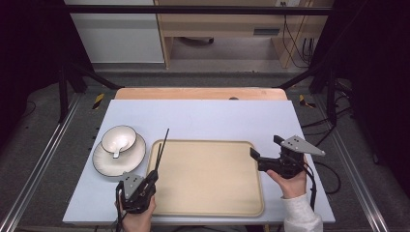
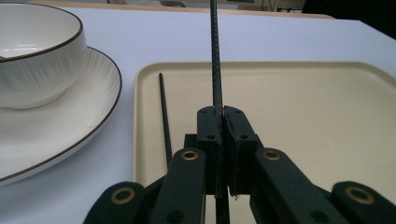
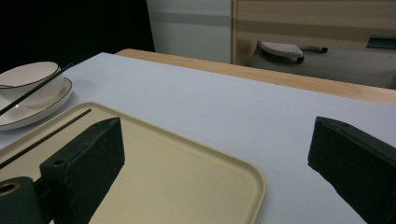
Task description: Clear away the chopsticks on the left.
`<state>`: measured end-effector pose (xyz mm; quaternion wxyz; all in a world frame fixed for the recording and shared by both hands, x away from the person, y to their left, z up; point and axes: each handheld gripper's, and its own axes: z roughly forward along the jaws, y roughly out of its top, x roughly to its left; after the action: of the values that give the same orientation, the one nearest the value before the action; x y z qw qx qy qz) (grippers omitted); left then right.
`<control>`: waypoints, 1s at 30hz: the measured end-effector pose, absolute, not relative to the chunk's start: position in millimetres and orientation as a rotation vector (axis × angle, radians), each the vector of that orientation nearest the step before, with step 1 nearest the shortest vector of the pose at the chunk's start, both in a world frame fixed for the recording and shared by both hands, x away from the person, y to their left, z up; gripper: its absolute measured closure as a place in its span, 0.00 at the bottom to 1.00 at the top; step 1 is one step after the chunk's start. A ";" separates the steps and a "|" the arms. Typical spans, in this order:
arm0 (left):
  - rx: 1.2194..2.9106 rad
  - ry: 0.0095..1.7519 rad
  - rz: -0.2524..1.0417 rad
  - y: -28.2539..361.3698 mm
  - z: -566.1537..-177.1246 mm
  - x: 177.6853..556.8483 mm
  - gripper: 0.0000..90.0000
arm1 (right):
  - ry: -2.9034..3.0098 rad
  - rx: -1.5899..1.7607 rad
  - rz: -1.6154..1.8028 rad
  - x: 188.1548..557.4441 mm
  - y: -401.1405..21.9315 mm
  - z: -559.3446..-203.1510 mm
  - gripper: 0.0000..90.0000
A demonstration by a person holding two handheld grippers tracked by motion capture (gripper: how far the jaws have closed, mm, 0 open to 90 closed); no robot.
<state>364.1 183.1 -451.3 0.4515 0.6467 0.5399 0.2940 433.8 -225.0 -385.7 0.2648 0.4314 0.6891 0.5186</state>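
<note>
Landmark: I place everything against the beige tray point(image 1: 208, 179), which lies flat on the pale worktop point(image 1: 203, 118), nearer my edge than the far one.
Left gripper: my left gripper point(image 1: 153, 175) sits at the tray's near left corner, jaws pressed together on one black chopstick point(image 1: 162, 147).
Held chopstick: in the left gripper view it point(image 2: 215, 56) rises straight out from between the jaws, lifted off the tray; from above it runs along the tray's left rim and its tip passes beyond the tray's far edge.
Second chopstick: I see it point(image 2: 163, 116) lying on the tray floor, just inside the left rim, beside the held one and apart from it; the right gripper view shows it point(image 3: 46, 135) as a thin dark line there too.
Right gripper: my right gripper point(image 1: 263, 153) hovers at the tray's right rim, pointing in toward the tray, jaws spread wide with nothing between them.
Bowl: a white bowl point(image 1: 119, 138) with a dark rim stands on a white plate point(image 1: 104, 162), on the worktop just left of the tray's far left corner.
Spoon: a white spoon point(image 1: 117, 149) rests in the bowl, handle over its near rim.
Hands: my left hand point(image 1: 138, 217) and right hand point(image 1: 290, 183) each grip their tool at the tray's near side.
</note>
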 end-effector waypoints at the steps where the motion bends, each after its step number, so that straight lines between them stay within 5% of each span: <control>1: 1.596 1.337 0.720 182.1 -453.8 363.7 0.95 | 1.863 1.166 1.401 433.8 -224.8 -385.8 0.04; 30: 1.645 1.432 0.730 173.0 -490.0 369.8 0.95 | 1.884 1.172 1.384 436.9 -220.3 -390.4 0.04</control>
<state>369.8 173.0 -490.0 0.4085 0.6530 0.5681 0.2897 436.9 -220.3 -390.4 0.2604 0.4327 0.6956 0.5110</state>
